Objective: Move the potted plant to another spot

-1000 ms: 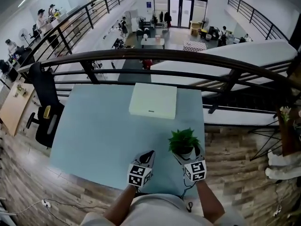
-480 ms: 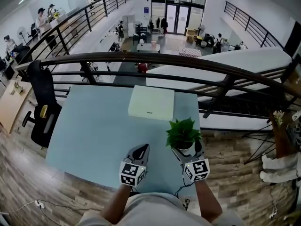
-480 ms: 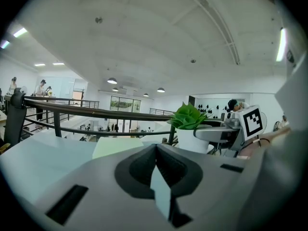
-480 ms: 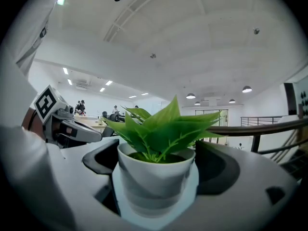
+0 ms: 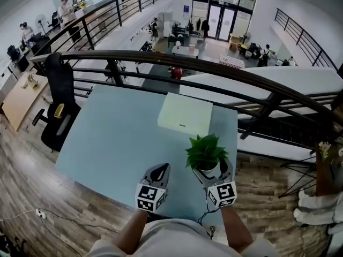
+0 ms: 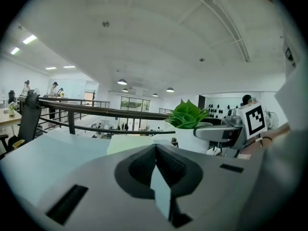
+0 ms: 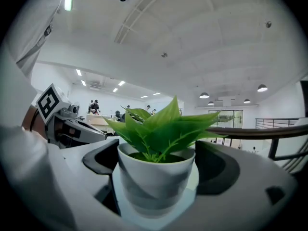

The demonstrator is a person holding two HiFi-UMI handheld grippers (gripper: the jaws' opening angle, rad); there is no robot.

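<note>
So the right tongs (image 5: 210, 172) were pinching the plant (image 5: 205, 152) by its white pot, over the near right part of the counter (image 5: 112, 138). The left tongs (image 5: 158, 172) were pressed together with nothing in them, just left of the plant. A white box (image 5: 185, 114) sat at the far side.
</note>
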